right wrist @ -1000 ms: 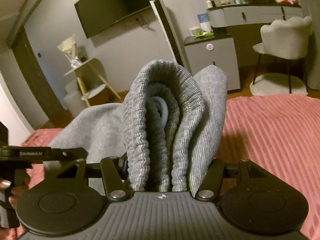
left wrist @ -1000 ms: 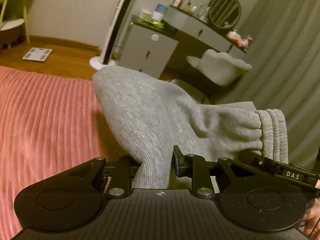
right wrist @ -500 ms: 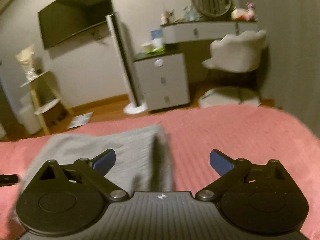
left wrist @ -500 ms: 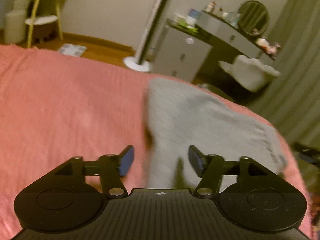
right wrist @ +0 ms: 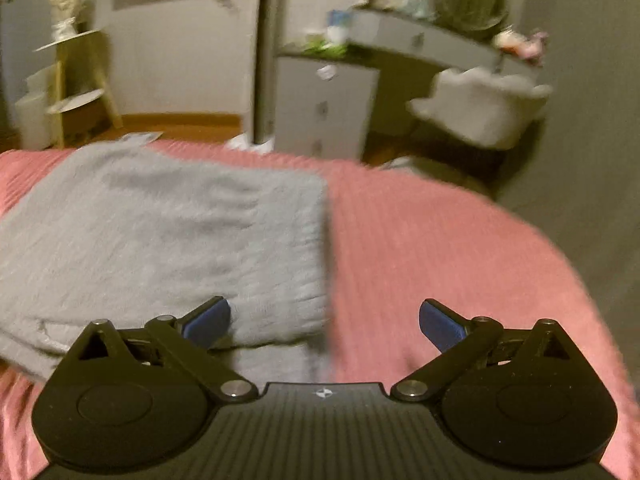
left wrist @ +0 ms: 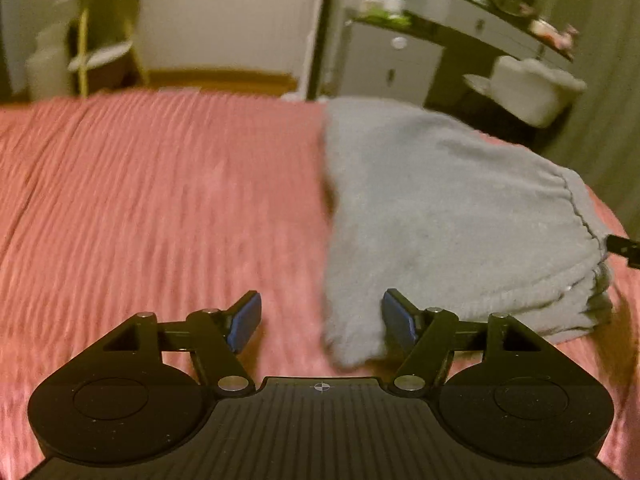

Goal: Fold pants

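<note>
The grey pants (left wrist: 448,216) lie folded in a flat stack on the pink ribbed bedspread (left wrist: 160,208). In the left wrist view my left gripper (left wrist: 322,322) is open and empty, with the near left corner of the stack just ahead between its blue pads. The pants also show in the right wrist view (right wrist: 168,240), lying left of centre. My right gripper (right wrist: 324,322) is open and empty, just behind the stack's near right corner. The tip of the right gripper shows at the right edge of the left wrist view (left wrist: 624,246).
The bed's pink cover (right wrist: 440,248) ends at a far edge. Beyond it stand a grey drawer cabinet (right wrist: 324,108), a vanity desk with a round mirror (right wrist: 468,0), a white fluffy chair (right wrist: 480,108), a tall tower fan (right wrist: 262,52) and a yellow shelf (right wrist: 72,76).
A second ago both grippers were shut on the folded pants and held them up. They have let go; the pants now lie on the bed and both grippers have pulled back, open.
</note>
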Motion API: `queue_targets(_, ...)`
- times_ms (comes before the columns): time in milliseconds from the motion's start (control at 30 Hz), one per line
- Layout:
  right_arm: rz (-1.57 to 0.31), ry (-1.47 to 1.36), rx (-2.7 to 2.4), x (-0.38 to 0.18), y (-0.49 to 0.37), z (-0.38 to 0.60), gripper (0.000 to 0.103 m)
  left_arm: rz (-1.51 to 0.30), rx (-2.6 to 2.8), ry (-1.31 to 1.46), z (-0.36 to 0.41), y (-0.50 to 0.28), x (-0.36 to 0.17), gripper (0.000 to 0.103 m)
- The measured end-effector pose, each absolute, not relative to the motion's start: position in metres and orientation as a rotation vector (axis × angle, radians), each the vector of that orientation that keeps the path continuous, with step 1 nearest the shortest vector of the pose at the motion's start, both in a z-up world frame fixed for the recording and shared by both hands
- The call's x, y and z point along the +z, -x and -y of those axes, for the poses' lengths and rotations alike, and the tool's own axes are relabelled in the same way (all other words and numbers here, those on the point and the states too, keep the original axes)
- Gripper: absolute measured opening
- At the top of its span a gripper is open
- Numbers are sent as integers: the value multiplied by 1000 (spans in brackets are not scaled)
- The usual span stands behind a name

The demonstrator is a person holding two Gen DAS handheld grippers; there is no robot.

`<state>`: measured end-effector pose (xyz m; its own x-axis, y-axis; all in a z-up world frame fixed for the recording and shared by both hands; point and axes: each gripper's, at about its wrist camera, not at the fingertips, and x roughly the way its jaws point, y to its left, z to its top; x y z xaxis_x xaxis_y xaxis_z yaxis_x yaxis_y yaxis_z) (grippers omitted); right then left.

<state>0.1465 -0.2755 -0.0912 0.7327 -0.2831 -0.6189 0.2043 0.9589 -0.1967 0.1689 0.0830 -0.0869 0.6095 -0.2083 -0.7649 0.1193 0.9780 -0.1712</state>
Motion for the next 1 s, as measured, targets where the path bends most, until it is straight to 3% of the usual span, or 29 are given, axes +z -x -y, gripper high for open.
queue_targets(133,-707,101,-268,-86,-107,266,100,-941,-227,130,-91,-137,-95,76)
queue_targets(233,-755,-8,-136,-95,-61,254,100,-984,-229,41,-80,-120,-110,87)
queue_targets(600,-871,-113,-108,-102,51,226,100,-1052,-35,-119,-102,-88,-123,82)
queue_targets(733,-879,-136,-204,-86,53,228,100,-1038,20,-89,-106,-69,-104,81)
queue_targets(867,-1026,-115,-186,-82,38,222,100,-996,-46,16,-86,-42,-74,95)
queue_targets(1000,-1003,-70,-201,-78,42,205,100,-942,-152,81,-55,-13,-49,97)
